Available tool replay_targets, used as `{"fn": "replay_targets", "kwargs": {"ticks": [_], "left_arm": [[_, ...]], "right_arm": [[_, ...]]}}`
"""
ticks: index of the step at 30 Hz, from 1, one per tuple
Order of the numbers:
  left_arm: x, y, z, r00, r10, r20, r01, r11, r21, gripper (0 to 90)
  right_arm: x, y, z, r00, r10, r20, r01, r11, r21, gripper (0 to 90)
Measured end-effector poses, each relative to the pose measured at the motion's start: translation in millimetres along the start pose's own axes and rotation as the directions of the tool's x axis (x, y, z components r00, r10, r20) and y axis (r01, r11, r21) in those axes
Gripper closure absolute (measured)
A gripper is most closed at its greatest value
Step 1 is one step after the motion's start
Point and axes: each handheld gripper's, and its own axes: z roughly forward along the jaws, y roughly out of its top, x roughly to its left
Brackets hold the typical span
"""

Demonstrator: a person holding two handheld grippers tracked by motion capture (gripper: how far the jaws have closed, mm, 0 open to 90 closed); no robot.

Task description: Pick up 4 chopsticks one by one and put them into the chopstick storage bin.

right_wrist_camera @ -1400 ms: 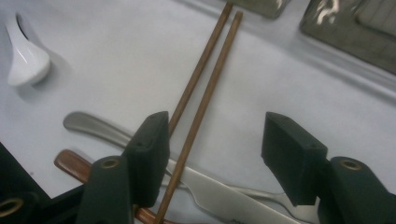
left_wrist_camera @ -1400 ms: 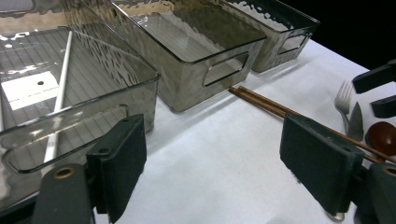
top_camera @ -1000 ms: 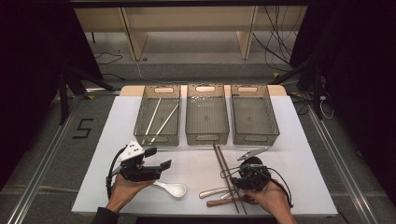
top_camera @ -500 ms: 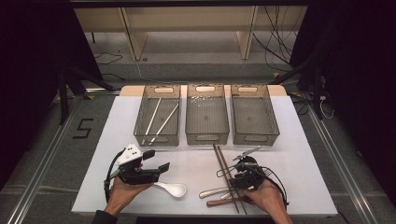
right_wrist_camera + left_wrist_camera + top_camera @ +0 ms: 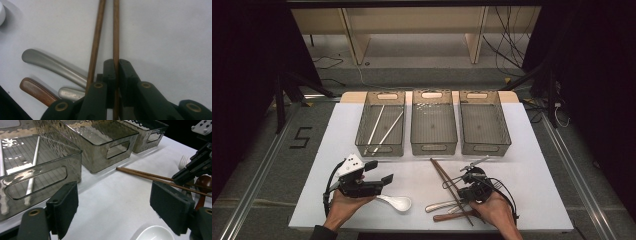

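Observation:
Two brown chopsticks (image 5: 446,182) lie on the white table in front of the middle bin. My right gripper (image 5: 115,62) has just been closing, and its jaws are now shut on one brown chopstick (image 5: 115,30). The other chopstick (image 5: 96,42) runs just left of the jaws, outside them. In the high view the right gripper (image 5: 462,182) sits low over the pair at the front right. My left gripper (image 5: 117,212) stands open over bare table, nothing between its pads, with a white spoon (image 5: 155,233) just below it. From above, the left gripper (image 5: 379,173) points right, beside the spoon (image 5: 397,202).
Three clear grey bins stand in a row at the back: the left bin (image 5: 379,150) holds two white chopsticks (image 5: 387,131), the middle bin (image 5: 433,148) and right bin (image 5: 486,148) look bare. Metal handles (image 5: 55,65), a wooden handle (image 5: 35,91) and a fork (image 5: 497,185) lie by the right hand.
The right gripper's jaws have closed onto one brown chopstick, with the hand shifting only slightly. The left hand and the white spoon have stayed put.

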Motion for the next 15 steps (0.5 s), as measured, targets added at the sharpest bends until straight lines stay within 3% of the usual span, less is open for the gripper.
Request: {"fn": "replay_targets", "kwargs": {"ticks": [15], "left_arm": [[3.1,-1.3,-2.1,0.9999,-0.007,-0.01,0.006,0.9999,-0.012,22.7]], "right_arm": [[0.3,0.7,-14.2,0.9995,-0.023,0.021,0.025,0.998,-0.062,85.5]]}}
